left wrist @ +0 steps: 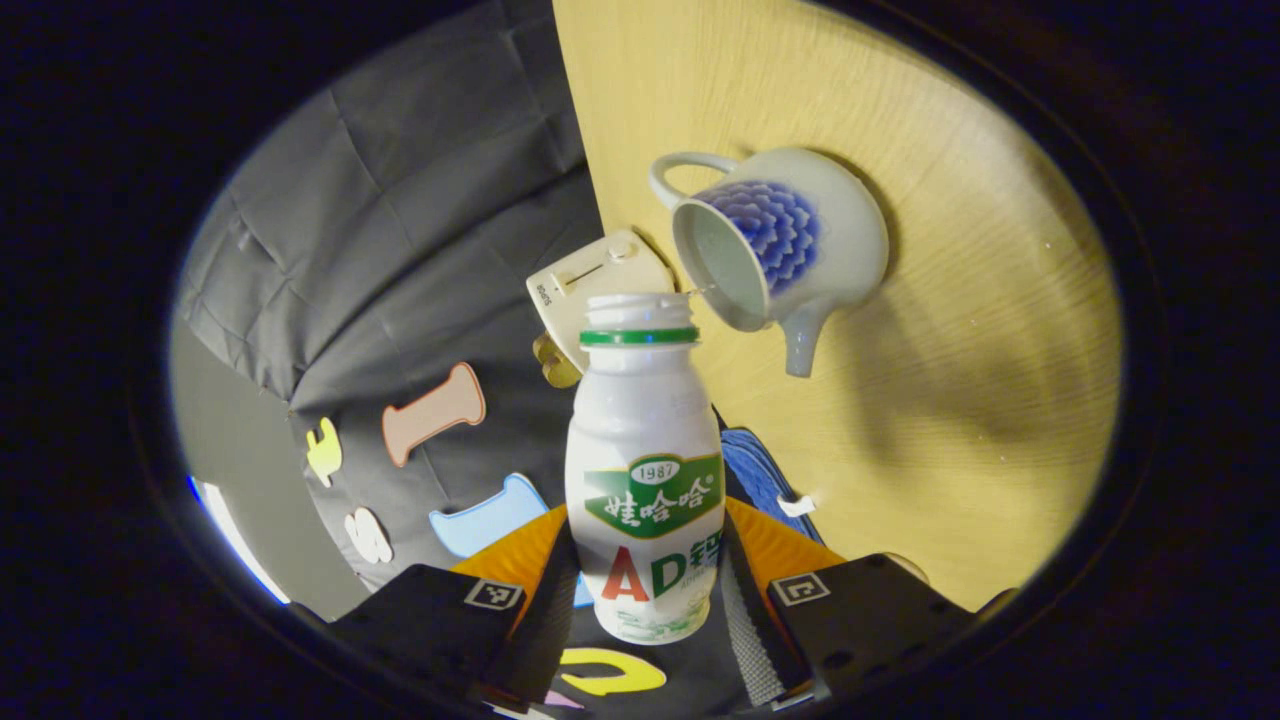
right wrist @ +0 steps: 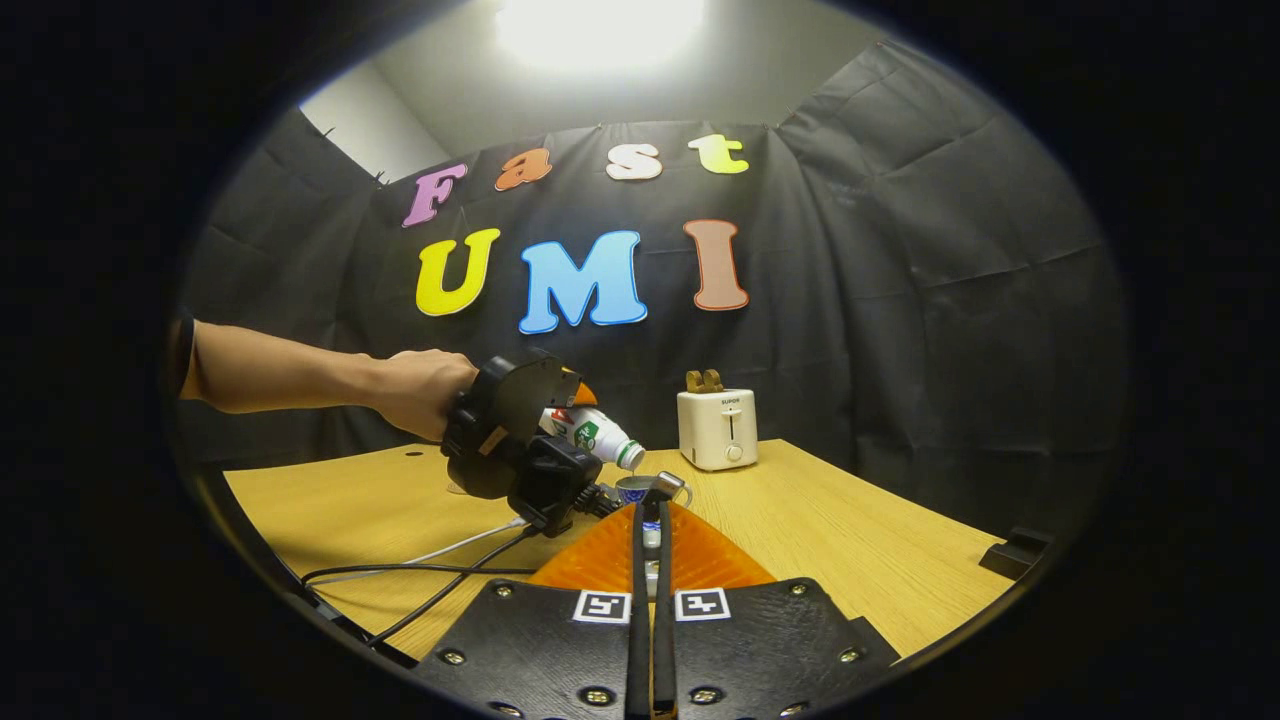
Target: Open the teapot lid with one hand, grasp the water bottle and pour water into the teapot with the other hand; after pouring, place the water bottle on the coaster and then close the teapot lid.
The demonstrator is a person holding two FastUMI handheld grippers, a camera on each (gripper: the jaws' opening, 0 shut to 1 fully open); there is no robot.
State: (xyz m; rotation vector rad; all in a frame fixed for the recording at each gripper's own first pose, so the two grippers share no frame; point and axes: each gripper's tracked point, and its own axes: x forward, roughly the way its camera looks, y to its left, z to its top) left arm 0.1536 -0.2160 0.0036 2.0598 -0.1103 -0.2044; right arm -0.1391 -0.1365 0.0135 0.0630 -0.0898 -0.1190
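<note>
There is one water bottle (left wrist: 646,480), white with a green neck ring and no cap, and it sits between the two fingers of the left gripper (left wrist: 648,600), which press on its lower body from both sides. In the left gripper view its long axis runs along the fingers, and its open mouth points toward the one teapot (left wrist: 775,250), just beside the pot's open top. In the right gripper view the same bottle (right wrist: 592,434) is tilted, mouth lower than base, aiming down at the teapot (right wrist: 640,489) on the wooden table (right wrist: 850,550). The teapot is white with a blue pattern, one handle and one spout, and its opening is uncovered. One hand (right wrist: 420,392) holds the left gripper there. The right gripper (right wrist: 650,560) has its two fingers almost together; something small may be between the tips, but I cannot tell. Behind the teapot stands one white toaster (right wrist: 717,428), and one blue coaster (left wrist: 760,470) lies on the table beside the bottle.
</note>
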